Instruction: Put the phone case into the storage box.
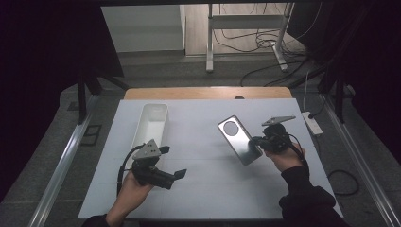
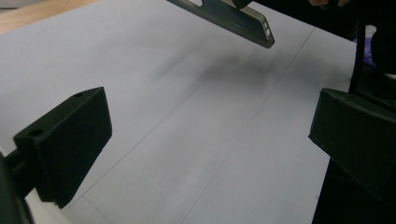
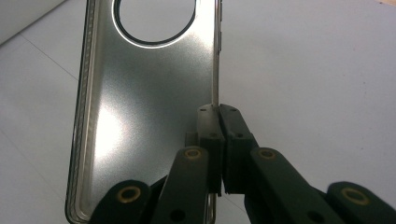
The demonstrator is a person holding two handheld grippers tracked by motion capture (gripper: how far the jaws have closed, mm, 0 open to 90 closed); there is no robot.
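A grey, glossy phone case [image 1: 239, 139] with a round camera hole hangs tilted above the white table, held by one long side wall. My right gripper [image 1: 259, 141] is shut on that wall; in the right gripper view the two jaws pinch the thin edge of the phone case [image 3: 140, 107] at the right gripper [image 3: 218, 111]. My left gripper [image 1: 172, 163] is open near the table's front left, its jaws spread wide with nothing between them. In the left gripper view the left gripper [image 2: 210, 135] faces bare table, and the phone case [image 2: 233, 18] shows at the top.
A long white tray [image 1: 152, 124] lies at the back left of the white table top [image 1: 203, 179]. Behind the white sheet runs a wooden table edge [image 1: 208, 92]. A white power strip [image 1: 312, 123] lies off the right side, with cables on the floor beyond.
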